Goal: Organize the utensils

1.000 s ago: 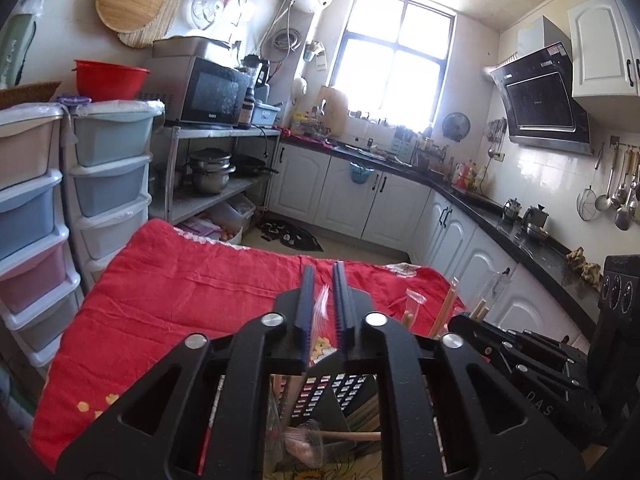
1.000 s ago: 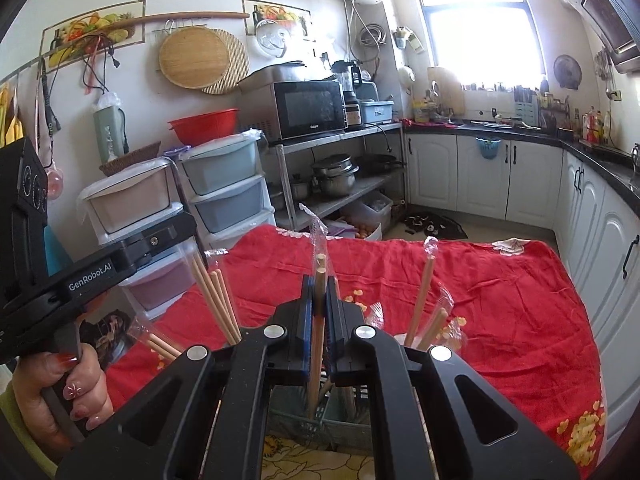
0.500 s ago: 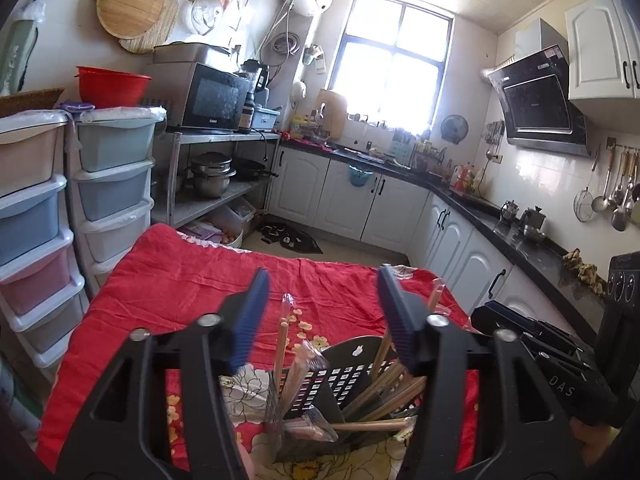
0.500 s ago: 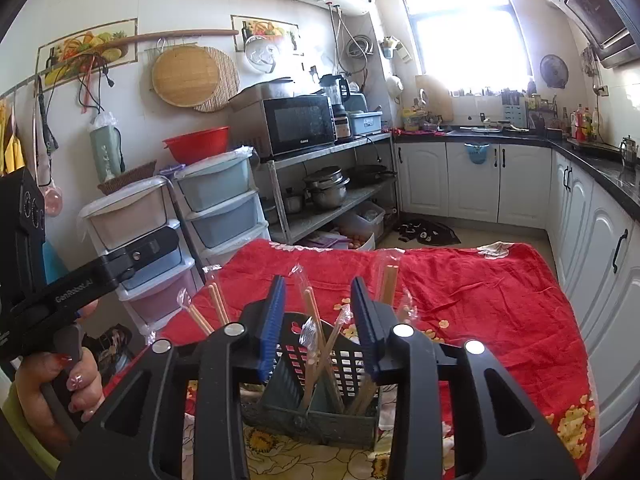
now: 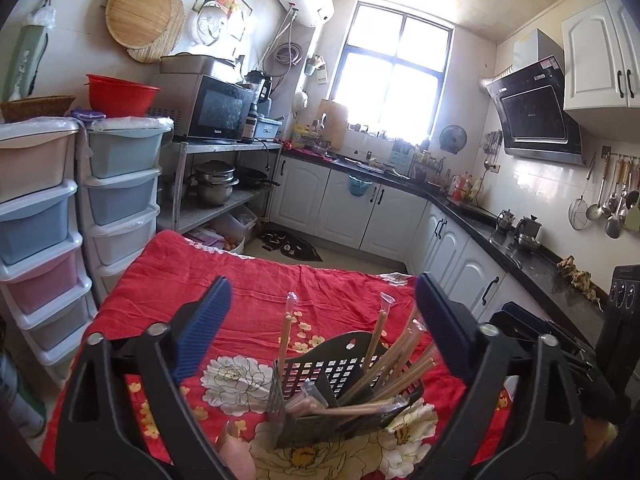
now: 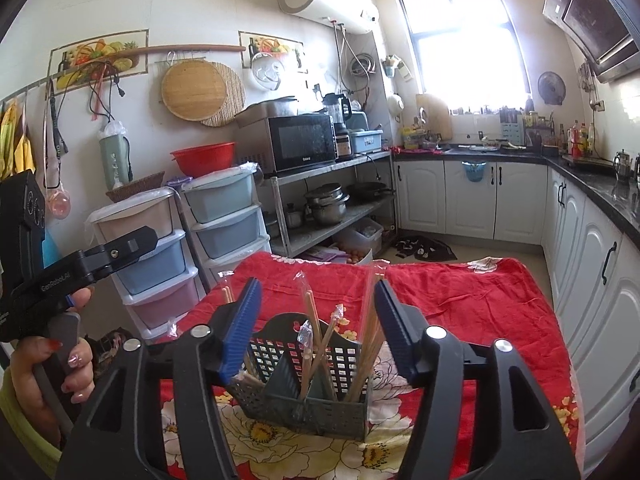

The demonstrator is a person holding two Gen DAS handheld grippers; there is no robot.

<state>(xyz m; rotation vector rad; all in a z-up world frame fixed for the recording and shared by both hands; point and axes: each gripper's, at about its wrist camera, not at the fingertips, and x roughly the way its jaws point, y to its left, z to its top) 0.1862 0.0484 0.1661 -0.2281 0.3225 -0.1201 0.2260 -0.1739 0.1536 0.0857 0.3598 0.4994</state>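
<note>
Standing on the red floral cloth (image 6: 460,300) over the bench, the dark perforated utensil caddy (image 6: 304,380) holds wrapped chopsticks (image 5: 384,364) leaning in its compartments. The left gripper (image 5: 320,328) hangs released, jaws wide apart, holding nothing. The right gripper (image 6: 316,324) is likewise spread and empty; which compartment each pair occupies is hard to tell.
</note>
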